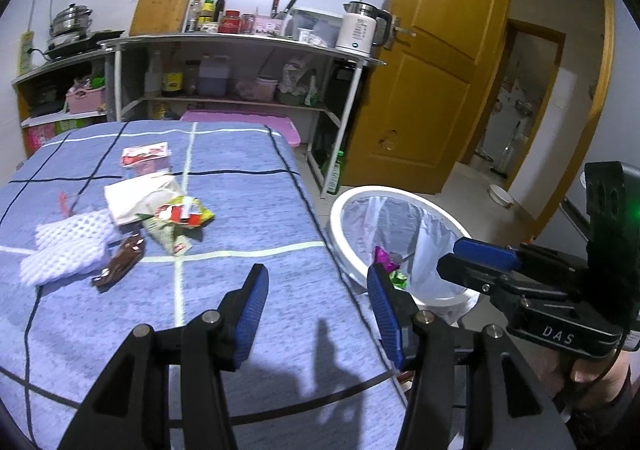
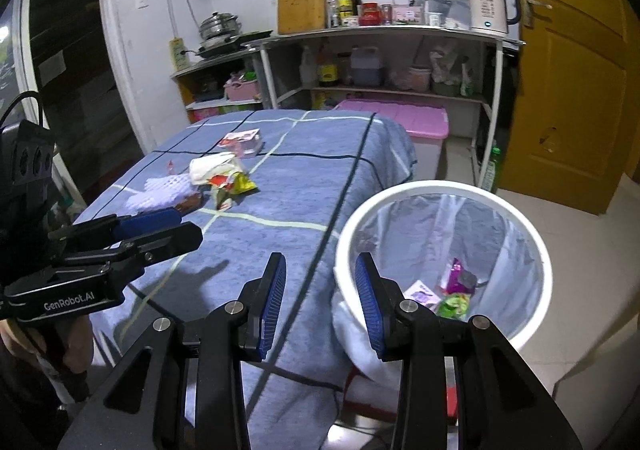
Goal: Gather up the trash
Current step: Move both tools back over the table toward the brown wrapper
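Note:
Trash lies in a loose pile on the blue checked tablecloth: white foam netting, a brown wrapper, a yellow-green snack wrapper, a white paper bag and a pink packet. The pile also shows in the right wrist view. A white bin with a clear liner stands beside the table and holds several wrappers. My left gripper is open and empty over the table's near right edge. My right gripper is open and empty at the bin's rim.
Metal shelves with bottles, a kettle and a pot stand behind the table. A pink-lidded box sits on the floor by the shelves. A yellow door stands at the right. A green bottle stands by the shelf leg.

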Demonstrator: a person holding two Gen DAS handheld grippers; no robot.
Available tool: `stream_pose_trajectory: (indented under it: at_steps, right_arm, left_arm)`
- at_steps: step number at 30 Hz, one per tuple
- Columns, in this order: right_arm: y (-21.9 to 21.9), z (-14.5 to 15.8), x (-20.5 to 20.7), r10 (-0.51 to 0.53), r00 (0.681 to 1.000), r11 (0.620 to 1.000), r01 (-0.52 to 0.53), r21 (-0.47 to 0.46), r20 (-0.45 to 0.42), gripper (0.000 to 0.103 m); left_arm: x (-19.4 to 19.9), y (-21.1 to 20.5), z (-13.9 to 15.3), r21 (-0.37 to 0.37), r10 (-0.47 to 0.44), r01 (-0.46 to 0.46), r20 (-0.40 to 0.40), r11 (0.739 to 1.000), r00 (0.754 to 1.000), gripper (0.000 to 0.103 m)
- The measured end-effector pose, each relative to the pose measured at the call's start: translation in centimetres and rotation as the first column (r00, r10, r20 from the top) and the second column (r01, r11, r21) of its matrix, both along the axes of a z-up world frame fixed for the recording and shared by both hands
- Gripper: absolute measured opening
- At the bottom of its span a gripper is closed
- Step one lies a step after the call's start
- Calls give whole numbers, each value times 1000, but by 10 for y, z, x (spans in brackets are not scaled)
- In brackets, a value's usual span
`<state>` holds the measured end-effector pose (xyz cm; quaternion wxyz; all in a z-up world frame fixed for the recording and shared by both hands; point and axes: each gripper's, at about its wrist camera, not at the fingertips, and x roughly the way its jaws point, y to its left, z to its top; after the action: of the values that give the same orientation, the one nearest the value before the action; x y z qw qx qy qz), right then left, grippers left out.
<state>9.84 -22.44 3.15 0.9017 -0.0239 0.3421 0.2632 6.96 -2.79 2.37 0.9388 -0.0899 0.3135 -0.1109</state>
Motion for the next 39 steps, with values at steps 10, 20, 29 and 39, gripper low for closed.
stream_pose_trajectory:
  at_steps: [10, 20, 29, 39]
  right_arm:
    - [26, -5, 2, 89, 996, 995, -89, 37, -17, 37]
    - [57, -15, 11, 168, 984, 985, -167, 35, -60, 38]
    - [85, -15, 25, 219, 974, 976, -218, 26, -57, 53]
    - [111, -18, 48, 249, 966, 968, -250, 0, -75, 53]
  left_arm:
    - [-13, 37, -12, 22, 101, -101, -13, 995, 995, 53]
    - [-21, 84, -20, 25, 217, -216, -27, 976, 976, 58]
    - [-15, 121, -21, 36, 290, -289, -18, 957, 957, 62]
    - [19, 132, -45, 60, 259, -255, -64, 965, 964, 62]
